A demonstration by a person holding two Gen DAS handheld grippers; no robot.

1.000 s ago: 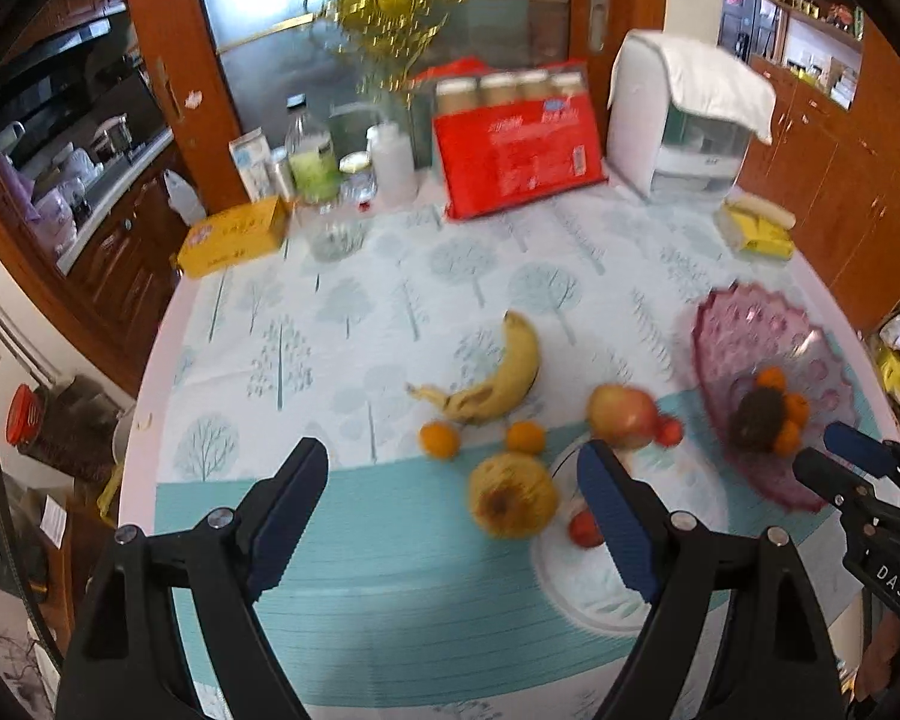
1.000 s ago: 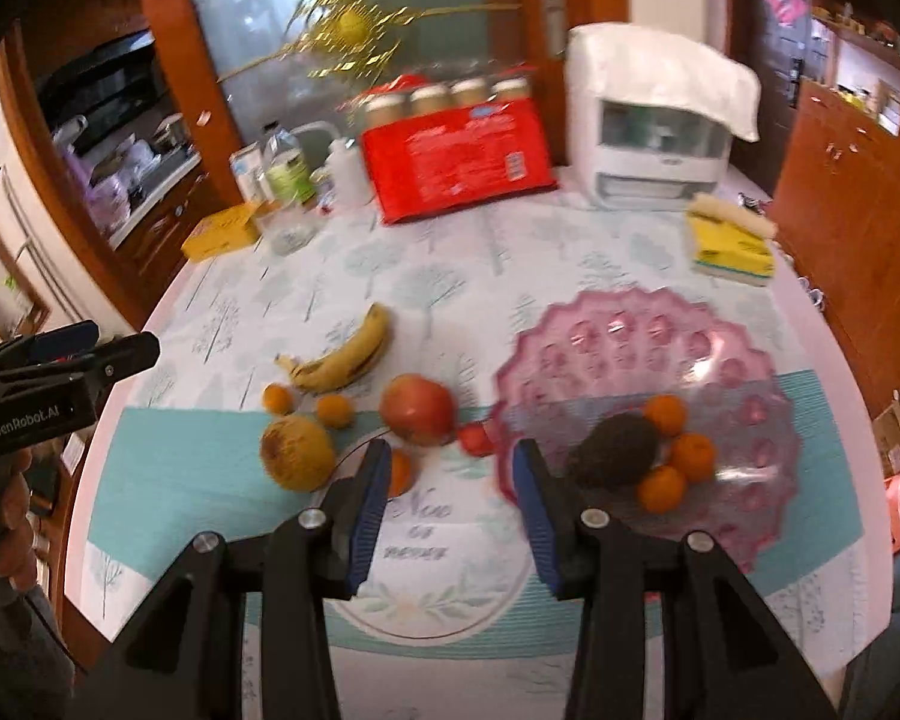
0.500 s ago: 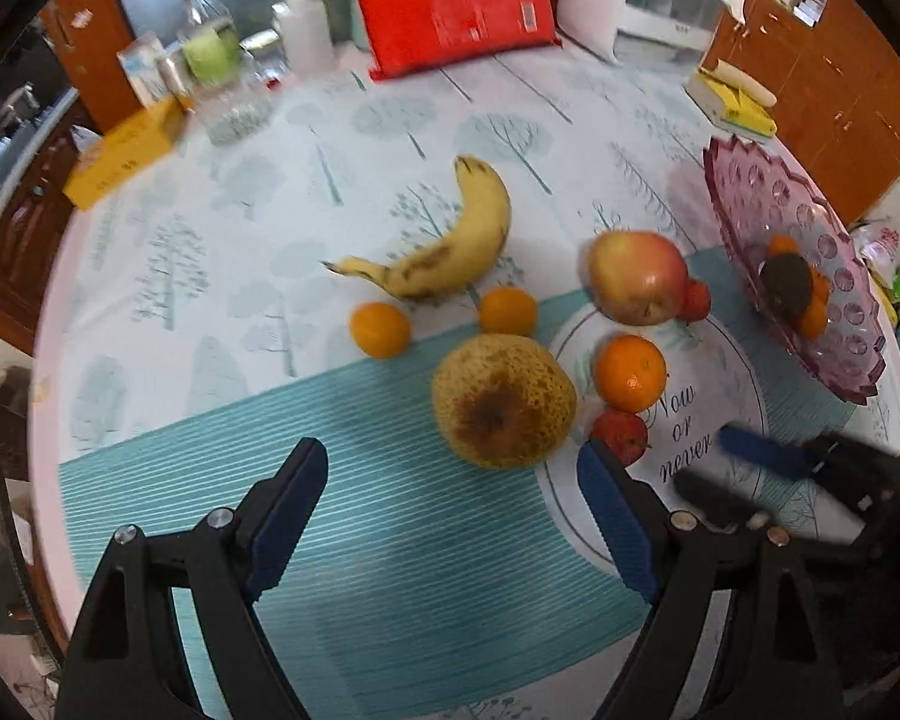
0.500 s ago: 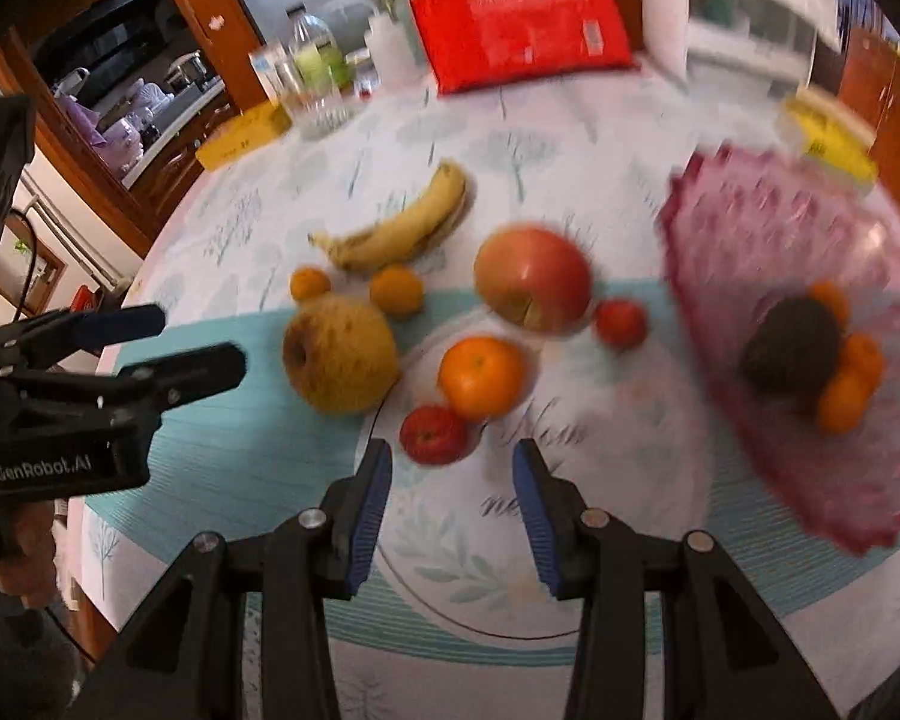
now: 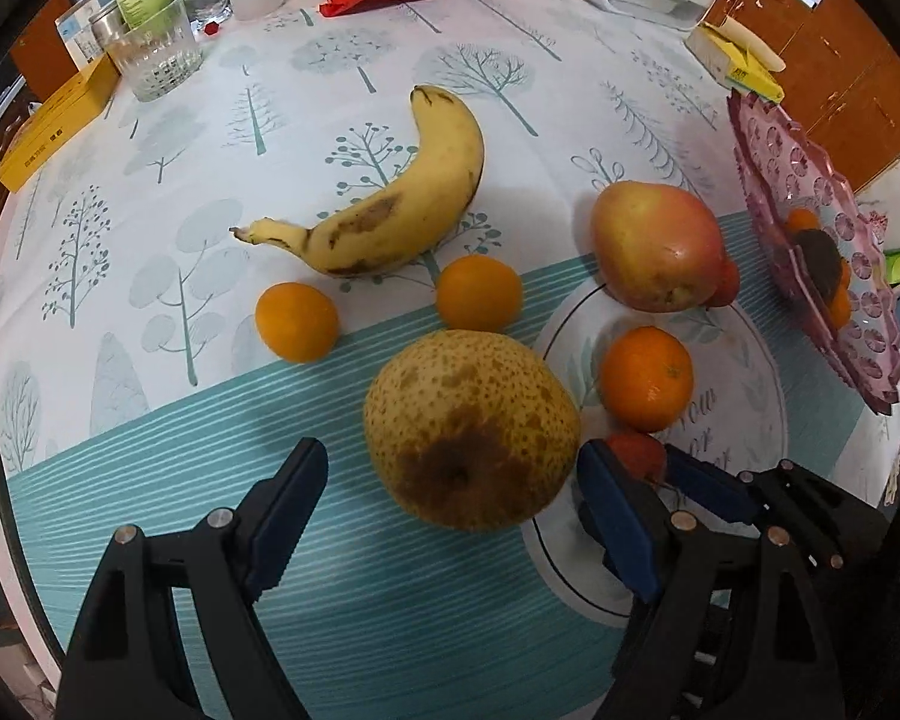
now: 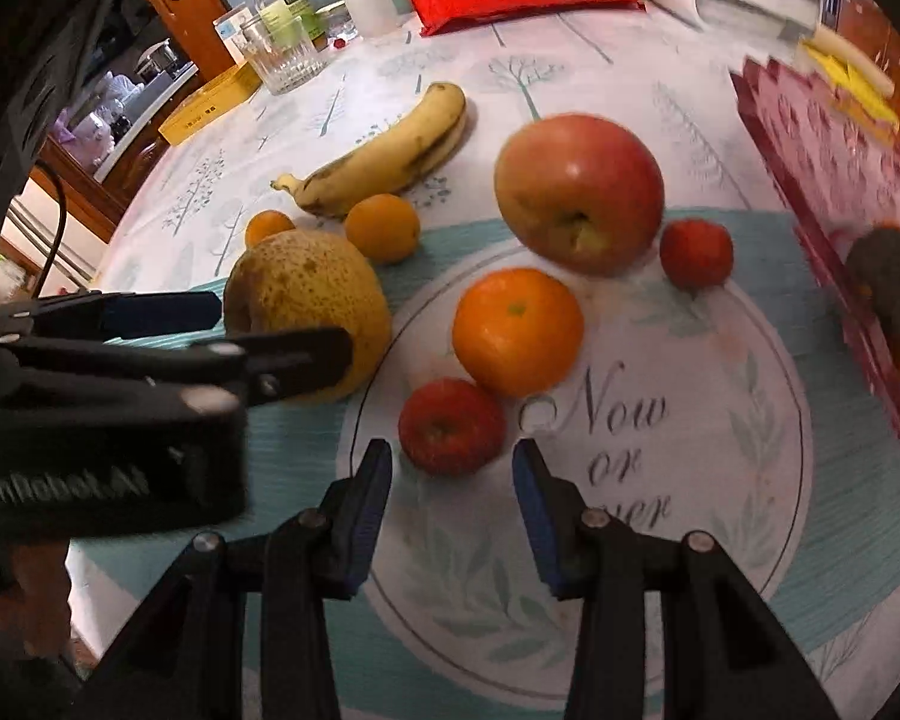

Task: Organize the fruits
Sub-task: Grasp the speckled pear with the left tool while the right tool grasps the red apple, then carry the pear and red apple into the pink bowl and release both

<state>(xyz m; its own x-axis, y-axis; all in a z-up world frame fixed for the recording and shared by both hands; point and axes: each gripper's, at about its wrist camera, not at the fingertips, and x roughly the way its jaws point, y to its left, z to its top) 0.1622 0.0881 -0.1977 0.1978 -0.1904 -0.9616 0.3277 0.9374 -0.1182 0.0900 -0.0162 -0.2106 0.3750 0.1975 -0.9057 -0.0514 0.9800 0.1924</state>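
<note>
Left gripper [image 5: 450,480]: fingers spread wide, flanking a speckled pear [image 5: 471,429] without visible contact. Right gripper [image 6: 450,468]: fingers spread, small red apple [image 6: 450,426] just ahead of the tips, untouched. On the counter [image 5: 150,480]: banana [image 5: 402,198] at 12 o'clock from the pear, large apple [image 5: 654,246] at 2 o'clock, tangerine [image 5: 645,378] at 3 o'clock. Pink fruit dish [image 5: 810,228], far right, is seen to hold a dark fruit.

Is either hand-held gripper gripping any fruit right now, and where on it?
Neither. The left hand-held gripper is open around the spotted yellow pear; the right hand-held gripper is open just short of the small red fruit.
</note>
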